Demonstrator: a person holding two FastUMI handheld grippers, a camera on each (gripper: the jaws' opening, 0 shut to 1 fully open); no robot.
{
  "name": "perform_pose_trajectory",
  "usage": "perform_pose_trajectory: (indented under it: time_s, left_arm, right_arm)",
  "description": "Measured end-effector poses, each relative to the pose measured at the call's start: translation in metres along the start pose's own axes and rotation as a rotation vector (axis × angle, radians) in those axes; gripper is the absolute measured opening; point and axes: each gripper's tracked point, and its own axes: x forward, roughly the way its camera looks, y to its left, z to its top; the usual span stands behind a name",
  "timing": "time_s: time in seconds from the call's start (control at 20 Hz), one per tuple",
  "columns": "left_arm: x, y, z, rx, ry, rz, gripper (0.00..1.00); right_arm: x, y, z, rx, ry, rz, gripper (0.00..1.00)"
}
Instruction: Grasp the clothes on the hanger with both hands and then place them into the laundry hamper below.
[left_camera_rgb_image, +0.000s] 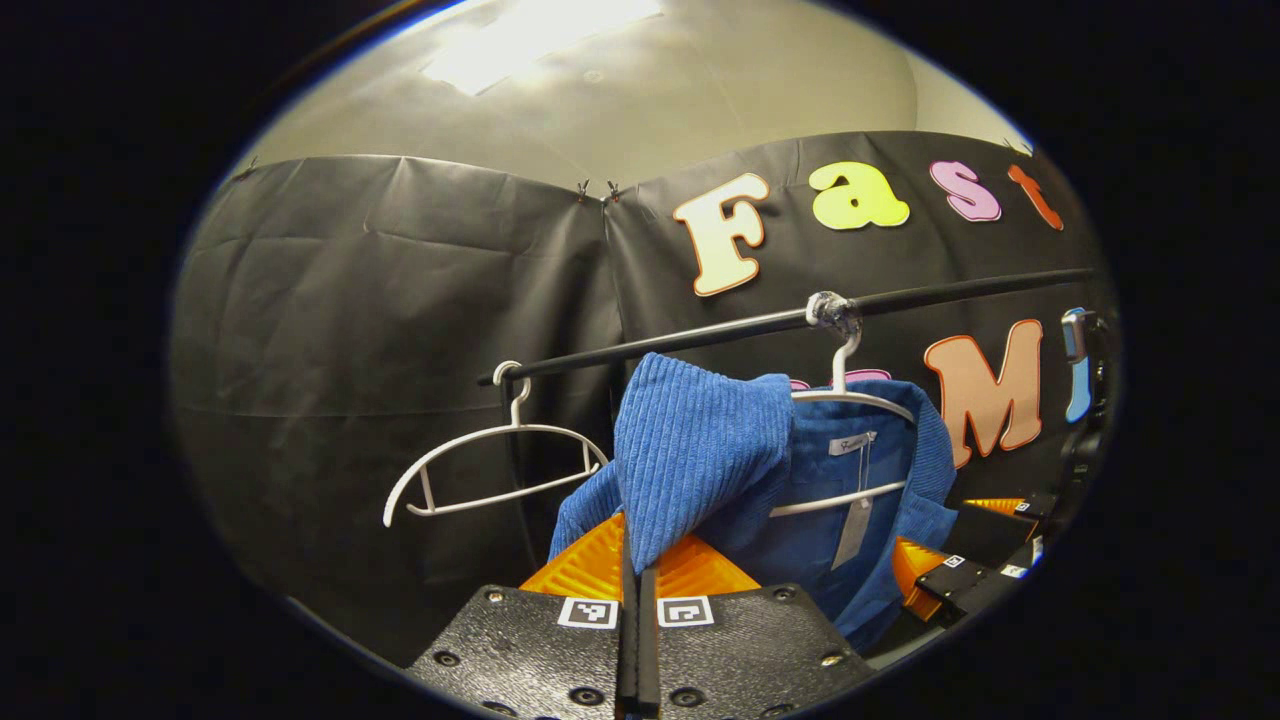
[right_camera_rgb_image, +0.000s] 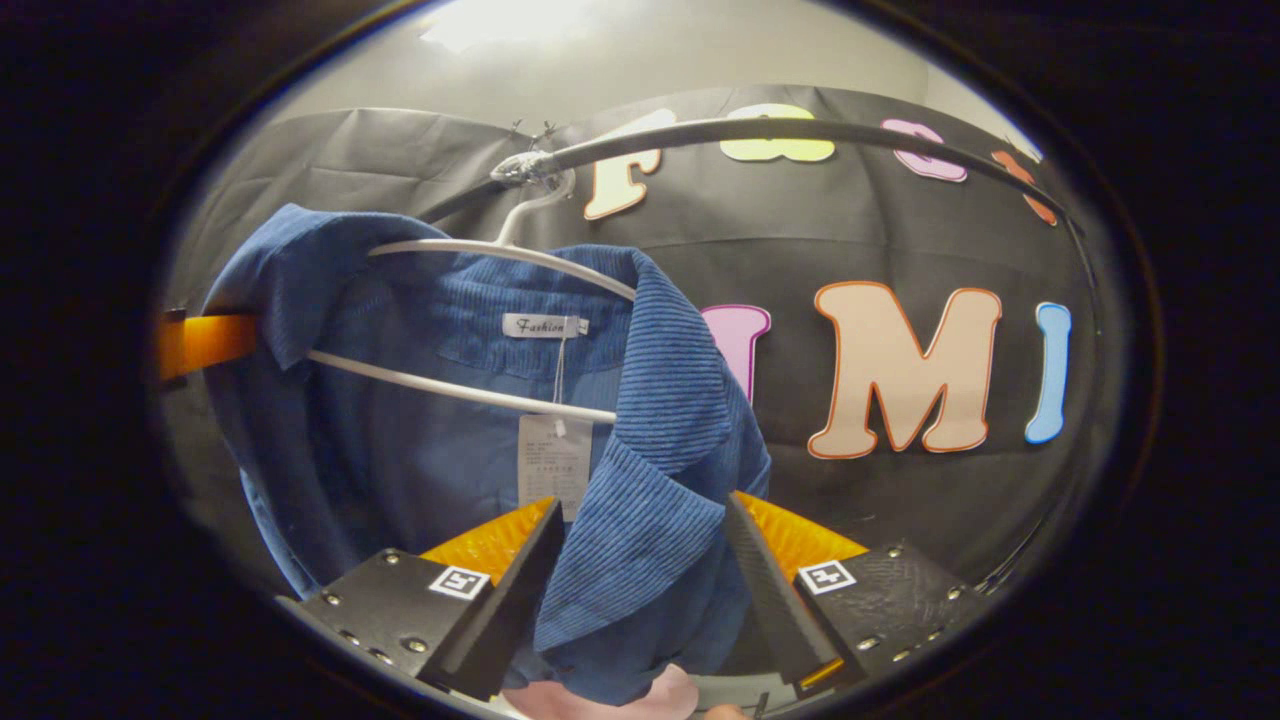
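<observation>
A blue corduroy shirt (left_camera_rgb_image: 850, 470) hangs on a white hanger (left_camera_rgb_image: 850, 398) from a black rail (left_camera_rgb_image: 700, 338). My left gripper (left_camera_rgb_image: 637, 572) is shut on the shirt's left shoulder fabric (left_camera_rgb_image: 690, 450), which is lifted off the hanger's end. In the right gripper view the shirt (right_camera_rgb_image: 420, 440) hangs open-fronted with a tag (right_camera_rgb_image: 555, 465) below its neck label. My right gripper (right_camera_rgb_image: 642, 510) stands open, and the shirt's right collar flap (right_camera_rgb_image: 650, 480) hangs between its wide-set fingers. The left gripper (right_camera_rgb_image: 200, 340) shows at the shirt's far left edge.
An empty white hanger (left_camera_rgb_image: 490, 470) hangs at the rail's left end. The right gripper (left_camera_rgb_image: 965, 570) sits low right in the left gripper view. Black cloth walls close in behind the rail (right_camera_rgb_image: 800, 130). A pale pink shape (right_camera_rgb_image: 620, 700) lies under the shirt's hem.
</observation>
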Motion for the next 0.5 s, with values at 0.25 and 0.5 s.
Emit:
perform_pose_trajectory:
  time_s: [0.25, 0.5]
  left_arm:
    - [0.002, 0.003, 0.001, 0.008, -0.004, 0.012, 0.0]
    - [0.003, 0.005, 0.0, 0.015, 0.0, 0.018, 0.0]
  right_arm:
    - [0.025, 0.01, -0.013, 0.042, 0.029, -0.004, 0.95]
    - [0.04, 0.012, -0.03, 0.031, 0.067, -0.008, 0.94]
